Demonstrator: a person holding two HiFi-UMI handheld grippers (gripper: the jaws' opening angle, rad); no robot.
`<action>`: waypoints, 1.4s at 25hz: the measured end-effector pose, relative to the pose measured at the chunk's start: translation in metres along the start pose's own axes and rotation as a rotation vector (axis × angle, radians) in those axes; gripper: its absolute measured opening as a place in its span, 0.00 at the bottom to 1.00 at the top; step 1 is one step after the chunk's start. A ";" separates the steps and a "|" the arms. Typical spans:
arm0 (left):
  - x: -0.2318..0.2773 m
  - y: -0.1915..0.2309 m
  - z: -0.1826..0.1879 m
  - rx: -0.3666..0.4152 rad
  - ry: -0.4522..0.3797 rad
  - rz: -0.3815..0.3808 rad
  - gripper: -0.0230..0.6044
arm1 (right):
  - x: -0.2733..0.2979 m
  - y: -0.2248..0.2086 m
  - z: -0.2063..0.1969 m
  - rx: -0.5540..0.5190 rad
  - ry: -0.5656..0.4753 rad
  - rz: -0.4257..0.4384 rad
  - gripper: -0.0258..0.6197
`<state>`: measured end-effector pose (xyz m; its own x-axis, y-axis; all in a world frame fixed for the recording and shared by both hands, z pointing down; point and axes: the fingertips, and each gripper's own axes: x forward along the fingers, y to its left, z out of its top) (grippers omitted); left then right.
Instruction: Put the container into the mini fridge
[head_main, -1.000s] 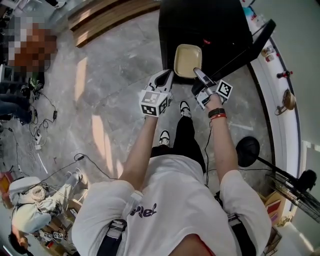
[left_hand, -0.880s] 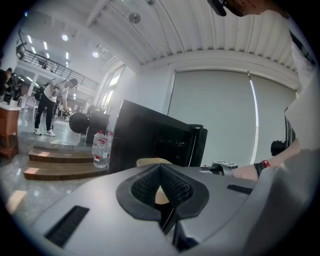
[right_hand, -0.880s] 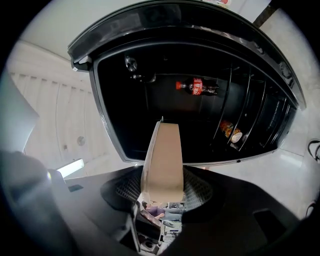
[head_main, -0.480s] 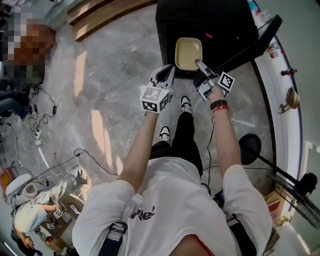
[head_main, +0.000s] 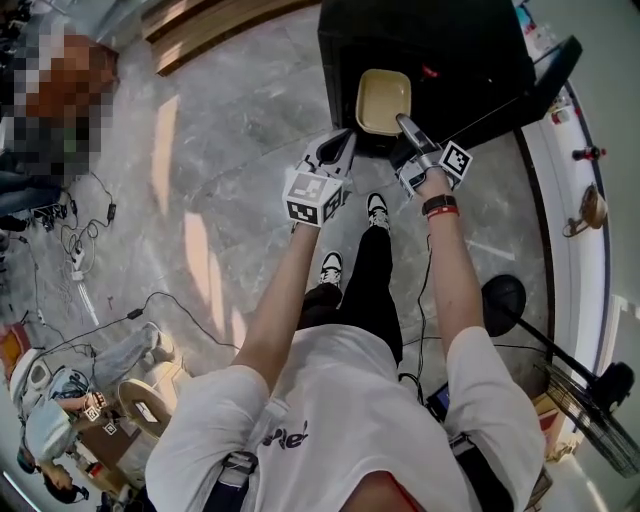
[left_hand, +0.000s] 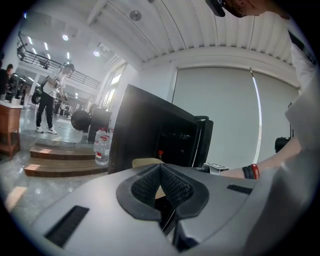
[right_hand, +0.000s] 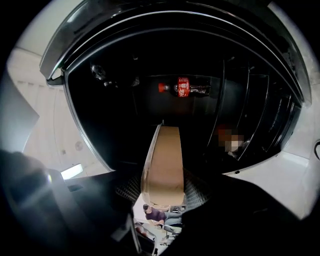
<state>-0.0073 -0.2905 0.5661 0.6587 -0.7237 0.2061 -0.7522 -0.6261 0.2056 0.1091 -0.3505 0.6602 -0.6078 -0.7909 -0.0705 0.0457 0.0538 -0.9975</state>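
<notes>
A flat beige container (head_main: 384, 100) is held on edge at the open front of the black mini fridge (head_main: 420, 45). My right gripper (head_main: 404, 124) is shut on its near rim. In the right gripper view the container (right_hand: 164, 155) stands between the pads (right_hand: 196, 186) and points into the dark fridge interior (right_hand: 125, 120). To the left, my left gripper (head_main: 338, 145) hangs shut and holds nothing. In the left gripper view its pads (left_hand: 172, 186) meet, with the fridge (left_hand: 145, 125) ahead.
The fridge door (head_main: 515, 95) stands open to the right, with door shelves (right_hand: 270, 120). A cola bottle (right_hand: 184, 88) lies deep inside. A water bottle (left_hand: 101, 146) stands left of the fridge by wooden steps (head_main: 215, 30). Cables (head_main: 75, 240) lie on the marble floor at left.
My right gripper has carried the container a little further toward the fridge opening, and the left gripper has moved along beside it. Both grips are unchanged.
</notes>
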 end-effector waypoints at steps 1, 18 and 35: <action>0.003 0.001 -0.001 -0.001 0.000 -0.003 0.07 | 0.002 -0.002 0.004 -0.004 -0.004 0.003 0.40; 0.041 0.016 -0.034 -0.041 0.026 -0.038 0.07 | 0.044 -0.034 0.048 -0.032 -0.041 0.007 0.40; 0.058 0.037 -0.078 -0.051 0.070 -0.022 0.07 | 0.077 -0.080 0.092 -0.023 -0.070 -0.055 0.40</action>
<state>0.0050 -0.3332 0.6603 0.6759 -0.6869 0.2670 -0.7369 -0.6244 0.2591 0.1311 -0.4716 0.7350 -0.5520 -0.8337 -0.0160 -0.0046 0.0223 -0.9997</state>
